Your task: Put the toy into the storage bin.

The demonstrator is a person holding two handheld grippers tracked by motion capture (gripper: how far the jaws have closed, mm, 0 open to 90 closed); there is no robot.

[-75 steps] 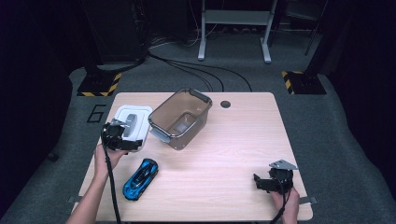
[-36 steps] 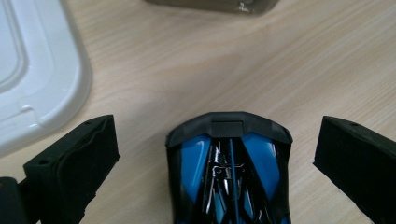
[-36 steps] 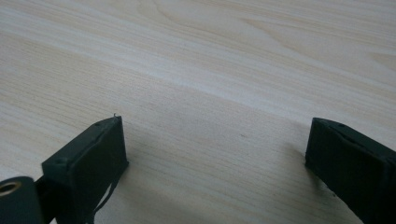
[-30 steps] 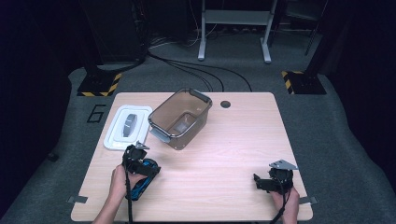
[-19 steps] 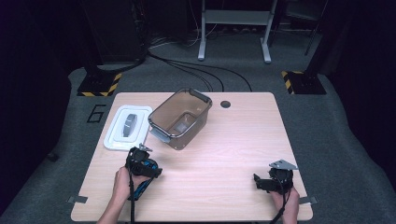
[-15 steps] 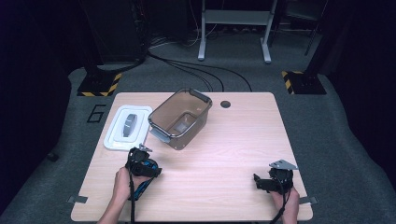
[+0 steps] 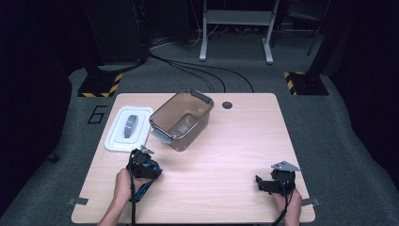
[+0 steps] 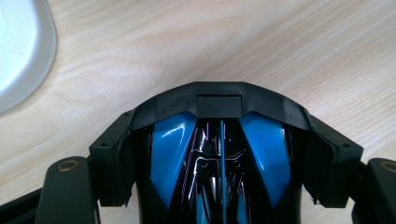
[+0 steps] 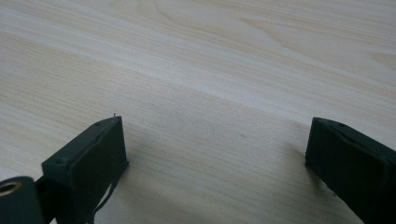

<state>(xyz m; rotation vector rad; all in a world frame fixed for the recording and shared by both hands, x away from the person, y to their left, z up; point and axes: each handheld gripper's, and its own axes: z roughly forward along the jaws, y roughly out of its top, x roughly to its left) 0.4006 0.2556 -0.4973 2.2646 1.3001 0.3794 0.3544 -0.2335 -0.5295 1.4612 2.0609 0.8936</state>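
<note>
The left gripper [image 7: 147, 162] sits over a blue and black toy car [image 7: 143, 184] near the tabletop's [image 7: 244, 141] front left corner. In the left gripper view the jaws stand on either side of the car's body [image 8: 219, 168], which lies between them with its black end pointing away from the camera. The jaws have just been closing on it, and their inner faces appear to sit against the car's flanks, so the grip looks made. From the high view the car rests on the wood under the gripper, with its tail sticking out toward the front edge beside the person's left hand [image 7: 123, 186].

The right gripper [image 7: 269, 183] rests near the front right corner, well apart from the car. Its jaws stand wide in the right gripper view, with bare wood between them and nothing held.

A clear brown plastic container [image 7: 181, 120] stands open toward the back edge, left of the tabletop's middle, tilted relative to the table's sides. Just beside it, at the left edge, lies its white lid [image 7: 128, 128], flat on the wood. The lid's rounded corner [image 8: 21, 51] shows at the upper left of the left gripper view. A dark round hole [image 7: 227, 104] is set in the tabletop near the back edge
</note>
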